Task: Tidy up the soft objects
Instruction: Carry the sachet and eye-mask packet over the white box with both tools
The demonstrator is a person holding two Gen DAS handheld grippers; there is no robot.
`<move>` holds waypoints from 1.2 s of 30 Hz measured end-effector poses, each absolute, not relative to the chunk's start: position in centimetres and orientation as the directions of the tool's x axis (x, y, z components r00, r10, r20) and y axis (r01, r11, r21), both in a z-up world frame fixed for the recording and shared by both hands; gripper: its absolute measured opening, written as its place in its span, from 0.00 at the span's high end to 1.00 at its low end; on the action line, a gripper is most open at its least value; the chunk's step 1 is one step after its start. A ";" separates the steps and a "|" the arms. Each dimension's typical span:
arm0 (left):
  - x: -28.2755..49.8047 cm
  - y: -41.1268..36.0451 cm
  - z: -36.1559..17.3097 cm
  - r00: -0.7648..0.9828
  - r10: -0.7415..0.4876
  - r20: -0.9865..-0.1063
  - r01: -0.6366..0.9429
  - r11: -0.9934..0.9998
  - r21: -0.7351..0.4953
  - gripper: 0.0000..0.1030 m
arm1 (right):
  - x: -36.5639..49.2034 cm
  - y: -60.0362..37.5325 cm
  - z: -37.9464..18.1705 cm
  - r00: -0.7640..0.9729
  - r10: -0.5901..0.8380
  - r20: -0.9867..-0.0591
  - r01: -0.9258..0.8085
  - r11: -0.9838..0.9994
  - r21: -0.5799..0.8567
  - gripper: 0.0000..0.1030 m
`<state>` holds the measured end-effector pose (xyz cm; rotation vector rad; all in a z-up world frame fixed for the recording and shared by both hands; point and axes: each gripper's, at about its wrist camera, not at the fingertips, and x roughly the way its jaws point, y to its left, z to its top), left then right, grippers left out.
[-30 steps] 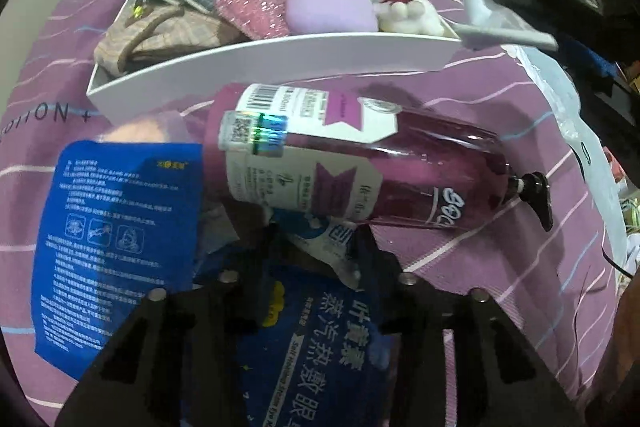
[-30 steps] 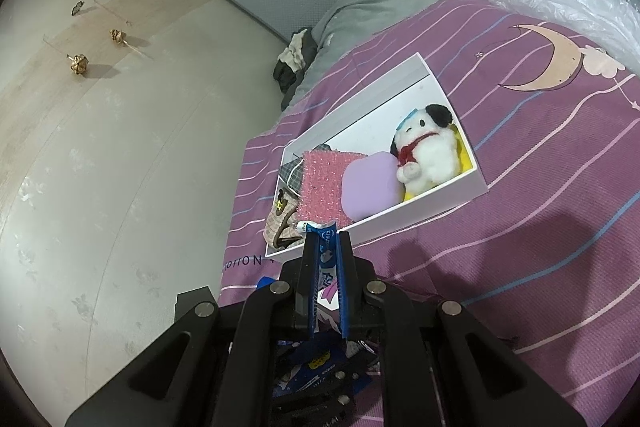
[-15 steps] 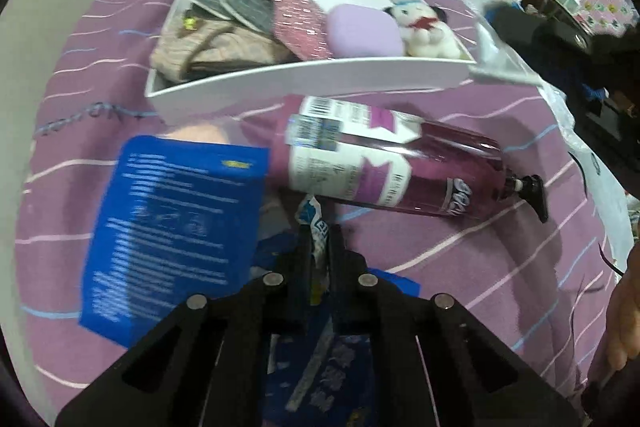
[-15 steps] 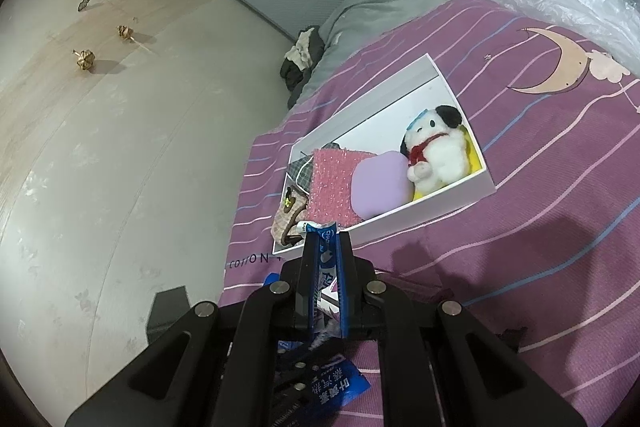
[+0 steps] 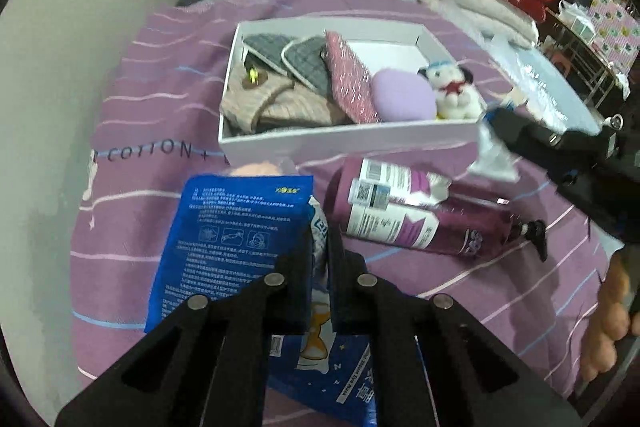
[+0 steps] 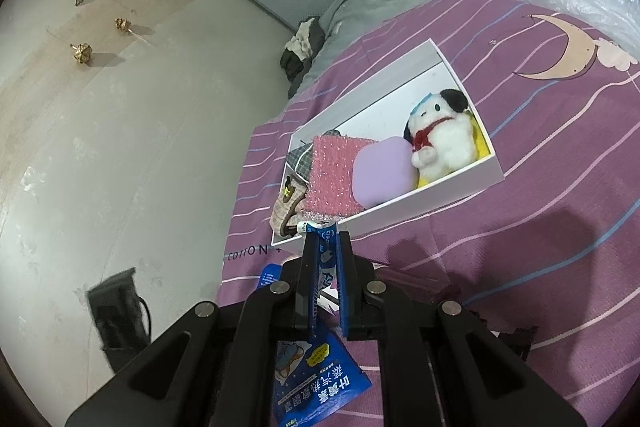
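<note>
Holding one blue sachet in each claw now. My right claw (image 6: 325, 259) is clenched on a sachet (image 6: 323, 255) that hangs down below the fingers, long axis approx. along the claw. The white box (image 6: 440, 193) lies straight ahead and lower, on the purple bed cover (image 6: 540, 267); its free space is at the far end, behind the plush dog (image 6: 438, 143). My left claw (image 5: 320, 247) pinches another sachet (image 5: 318, 227), I think the same kind, but the view is blurred. The box is ahead of it too, w/ the purple bottle (image 5: 420, 219) between, so the right is nearer.
</note>
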<state>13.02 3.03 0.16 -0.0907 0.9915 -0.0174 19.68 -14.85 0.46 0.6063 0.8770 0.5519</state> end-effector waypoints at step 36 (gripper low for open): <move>32.1 -1.8 2.9 0.566 -0.211 -0.797 0.084 0.976 -0.199 0.92 | 33.3 -17.2 1.6 0.552 0.579 -0.600 -0.092 0.757 0.646 0.93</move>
